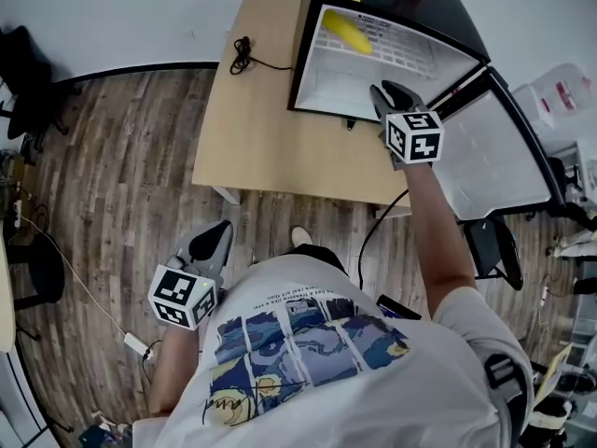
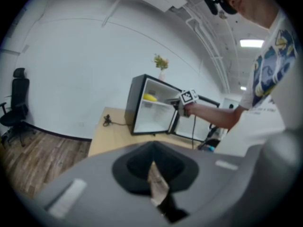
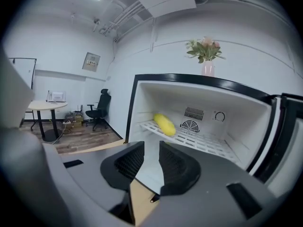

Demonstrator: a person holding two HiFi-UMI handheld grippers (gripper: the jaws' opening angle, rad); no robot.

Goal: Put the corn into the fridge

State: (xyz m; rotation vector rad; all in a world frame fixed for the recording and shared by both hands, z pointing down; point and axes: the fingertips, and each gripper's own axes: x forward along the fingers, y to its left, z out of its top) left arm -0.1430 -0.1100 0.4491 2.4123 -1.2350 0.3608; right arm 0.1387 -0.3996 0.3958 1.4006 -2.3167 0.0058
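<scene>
Wood planks make the floor (image 1: 121, 185), and at the far left a black chair (image 1: 23, 63) stands on it. The left gripper (image 1: 216, 238) hangs low beside the person's body, over the floor and well apart from the counter (image 1: 252, 129). In the left gripper view its fingers are pressed together at the tips, and they hold nothing. The pale counter carries a black cable (image 1: 244, 56) near its back edge. To the right of the cable stands a small black fridge (image 1: 302, 59) with a white inside. The corn (image 1: 347, 31) lies on the wire shelf (image 1: 410, 49), at the left end and towards the back wall; no gripper touches it. The right gripper (image 1: 392, 91) is held out in front of the open fridge and points inward. Its fingers stand a narrow way apart with nothing between them; only the fridge floor and the counter edge show through the gap. On top of the fridge stands a vase (image 3: 207, 69) with flowers. The door (image 1: 504, 157) is swung open to the right.
</scene>
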